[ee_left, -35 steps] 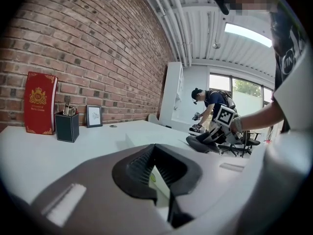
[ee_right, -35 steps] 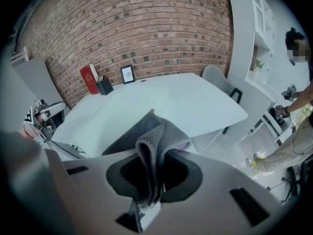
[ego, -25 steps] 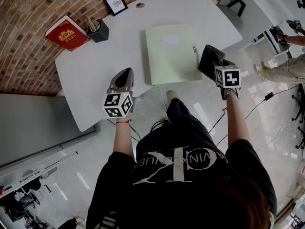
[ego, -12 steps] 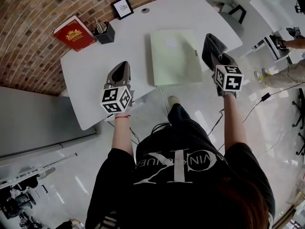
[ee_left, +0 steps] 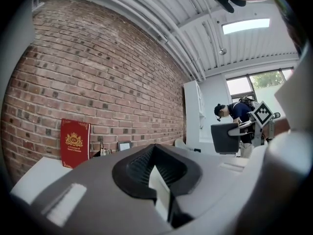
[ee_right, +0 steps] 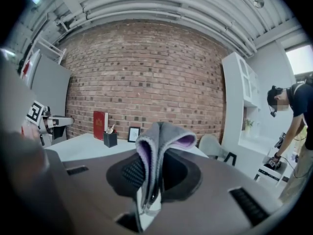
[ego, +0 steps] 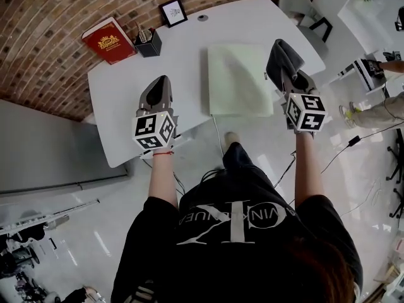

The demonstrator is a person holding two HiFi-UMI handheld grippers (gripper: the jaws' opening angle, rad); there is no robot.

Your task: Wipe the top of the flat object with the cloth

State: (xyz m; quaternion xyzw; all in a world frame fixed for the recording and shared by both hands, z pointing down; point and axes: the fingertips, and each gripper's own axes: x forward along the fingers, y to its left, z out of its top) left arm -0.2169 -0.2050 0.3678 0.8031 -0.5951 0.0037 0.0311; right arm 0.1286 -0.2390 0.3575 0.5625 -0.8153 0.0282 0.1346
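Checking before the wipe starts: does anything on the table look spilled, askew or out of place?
Nothing stands out. The pale green folder lies flat on the white table, its near edge about at the table's front edge. The red book, pen holder and small frame stand near the wall. No spill shows.

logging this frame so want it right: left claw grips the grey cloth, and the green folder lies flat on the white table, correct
Wrong claw. The grey cloth is pinched in the right claw, as the right gripper view shows; the left claw is shut with nothing in it. The green folder does lie flat on the white table.
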